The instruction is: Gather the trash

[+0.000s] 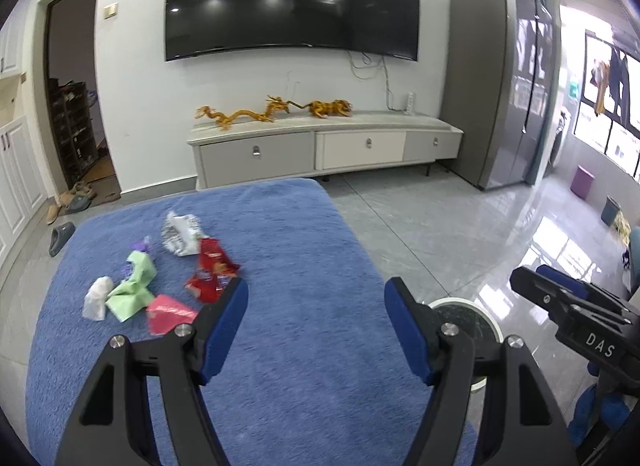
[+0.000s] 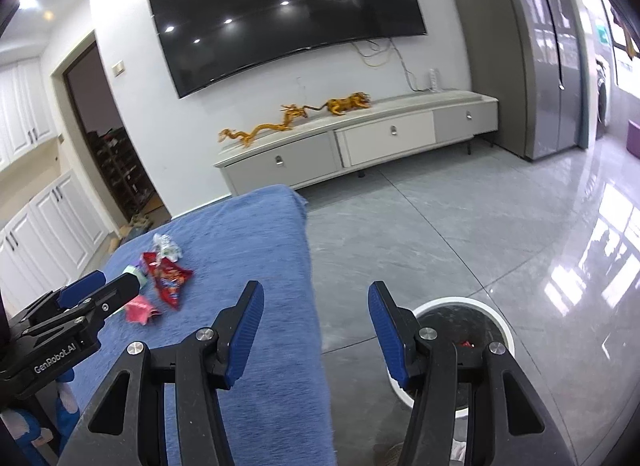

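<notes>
Several pieces of trash lie on the left part of a blue cloth-covered table [image 1: 304,250]: a red snack wrapper [image 1: 211,272], a silver-white wrapper [image 1: 181,234], a crumpled green paper [image 1: 134,286], a white wad [image 1: 96,298] and a pink piece [image 1: 170,312]. My left gripper [image 1: 316,298] hangs open above the table, right of the pile, nothing between its blue pads. My right gripper [image 2: 316,302] is open and empty over the table's right edge. A white-rimmed round bin [image 2: 464,350] with a dark liner stands on the floor to the right, something red inside.
A grey tiled floor [image 1: 432,225] spreads to the right of the table. A low TV cabinet [image 1: 328,145] with golden figurines stands at the far wall under a large TV. A tall grey cabinet [image 1: 492,81] is at the right, slippers and a doorway at the left.
</notes>
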Available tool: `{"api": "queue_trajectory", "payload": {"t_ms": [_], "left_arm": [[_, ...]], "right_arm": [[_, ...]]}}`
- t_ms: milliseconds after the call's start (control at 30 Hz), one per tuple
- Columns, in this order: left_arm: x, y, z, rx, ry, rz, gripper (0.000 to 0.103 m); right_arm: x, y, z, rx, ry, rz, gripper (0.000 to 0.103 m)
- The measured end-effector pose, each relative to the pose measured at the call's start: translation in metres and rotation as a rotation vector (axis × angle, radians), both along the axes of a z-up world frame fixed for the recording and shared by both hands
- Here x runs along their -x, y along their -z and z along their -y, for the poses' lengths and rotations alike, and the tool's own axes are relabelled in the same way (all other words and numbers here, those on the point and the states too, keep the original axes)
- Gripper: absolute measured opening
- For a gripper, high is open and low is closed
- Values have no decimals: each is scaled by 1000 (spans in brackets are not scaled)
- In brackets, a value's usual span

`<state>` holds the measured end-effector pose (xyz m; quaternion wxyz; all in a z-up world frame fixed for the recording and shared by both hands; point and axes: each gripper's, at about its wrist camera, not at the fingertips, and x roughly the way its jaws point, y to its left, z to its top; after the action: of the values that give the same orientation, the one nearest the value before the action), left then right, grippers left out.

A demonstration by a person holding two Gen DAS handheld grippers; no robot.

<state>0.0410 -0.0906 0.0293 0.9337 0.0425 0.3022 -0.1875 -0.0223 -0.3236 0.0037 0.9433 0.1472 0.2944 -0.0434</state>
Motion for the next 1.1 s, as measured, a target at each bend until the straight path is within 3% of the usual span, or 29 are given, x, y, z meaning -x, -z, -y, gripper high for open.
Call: {"api": "queue_trajectory", "payload": {"t_ms": [500, 800, 1100], "left_arm": [[-4, 25, -120, 44, -213, -53, 69], [-19, 44, -148, 36, -273, -88, 69], [-36, 69, -149, 41, -243, -157, 69]], "right_arm": [[-38, 9, -97, 53, -167, -52, 54], [-55, 19, -137, 75, -264, -77, 54], [-76, 38, -152, 74, -305, -124, 54]]}}
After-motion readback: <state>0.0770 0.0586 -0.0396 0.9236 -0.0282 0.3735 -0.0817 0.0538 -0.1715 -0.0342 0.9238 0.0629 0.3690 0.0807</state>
